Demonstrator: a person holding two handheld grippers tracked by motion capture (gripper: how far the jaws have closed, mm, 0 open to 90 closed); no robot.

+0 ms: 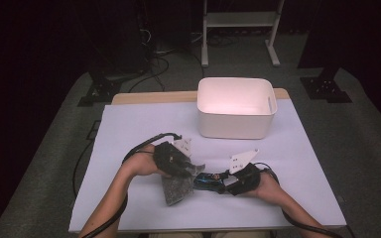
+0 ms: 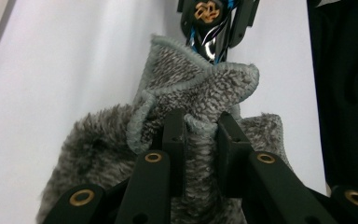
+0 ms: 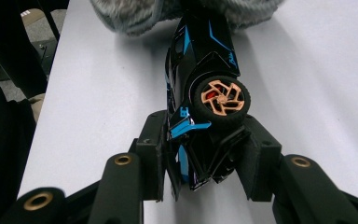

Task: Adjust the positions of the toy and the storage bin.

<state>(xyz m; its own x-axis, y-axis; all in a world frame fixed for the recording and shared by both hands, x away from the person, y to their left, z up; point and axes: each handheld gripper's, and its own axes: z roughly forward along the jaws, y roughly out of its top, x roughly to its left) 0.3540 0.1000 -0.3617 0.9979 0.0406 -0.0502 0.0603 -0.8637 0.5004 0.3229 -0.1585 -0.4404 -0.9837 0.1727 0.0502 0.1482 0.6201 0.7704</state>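
Left gripper [image 2: 200, 128] clamped on a fold of the grey fluffy cloth [image 2: 200, 88]; right gripper [image 3: 205, 154] clamped on the tail of the black-and-blue toy car [image 3: 200, 60].

Both sit low at centre of the high view on the white worktop [image 1: 129, 129], the car's nose touching the cloth. I judge wiping is under way: I would hold the car steady, keep the cloth bunched tight, and stroke lightly so it cannot twist loose.
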